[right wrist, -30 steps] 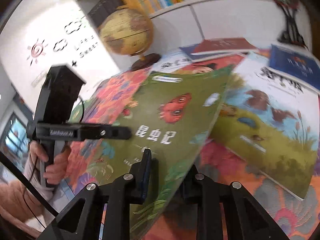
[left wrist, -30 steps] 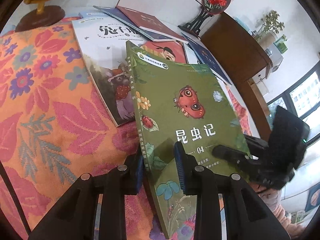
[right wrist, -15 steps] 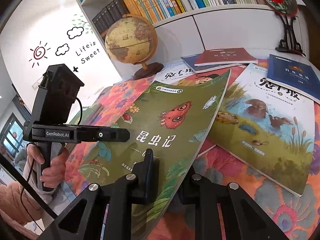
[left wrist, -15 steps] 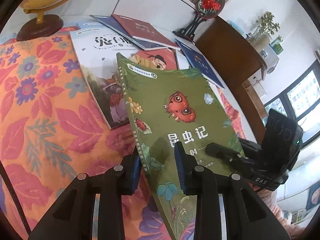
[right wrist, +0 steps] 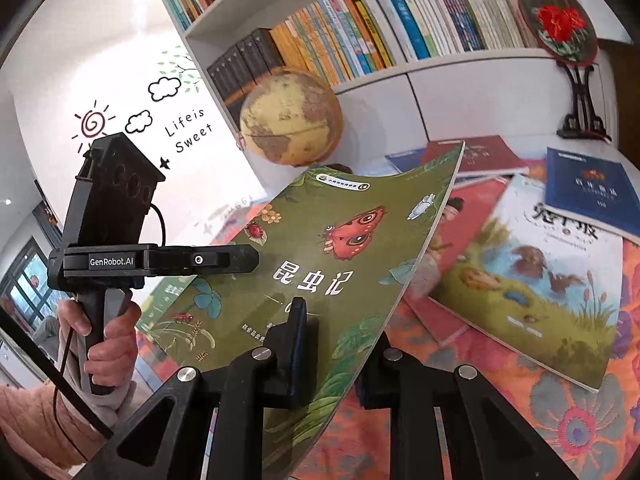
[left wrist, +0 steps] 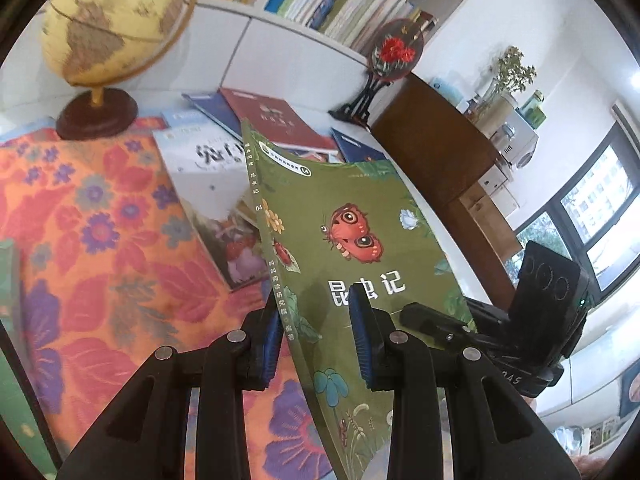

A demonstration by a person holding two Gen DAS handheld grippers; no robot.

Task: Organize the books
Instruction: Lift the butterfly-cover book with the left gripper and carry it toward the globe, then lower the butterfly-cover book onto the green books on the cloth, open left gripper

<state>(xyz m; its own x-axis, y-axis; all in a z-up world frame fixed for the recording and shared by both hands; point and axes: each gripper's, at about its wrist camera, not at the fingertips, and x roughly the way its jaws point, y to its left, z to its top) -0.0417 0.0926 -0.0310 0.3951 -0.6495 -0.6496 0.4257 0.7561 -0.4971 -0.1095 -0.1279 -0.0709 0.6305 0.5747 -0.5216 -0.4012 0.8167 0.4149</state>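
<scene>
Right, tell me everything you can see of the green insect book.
The green insect book is a thin paperback with a glossy cover showing a red butterfly, ladybird, flowers and white Chinese title. It is lifted off the floral tablecloth, tilted up and slightly bowed. The left gripper straddles its spine edge, the right gripper its opposite edge; jaws lie on both faces.

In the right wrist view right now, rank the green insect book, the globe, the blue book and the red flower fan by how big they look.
1. green insect book, though it is held nearest the camera, which inflates it.
2. globe.
3. blue book and red flower fan look about alike; I will not rank them.
</scene>
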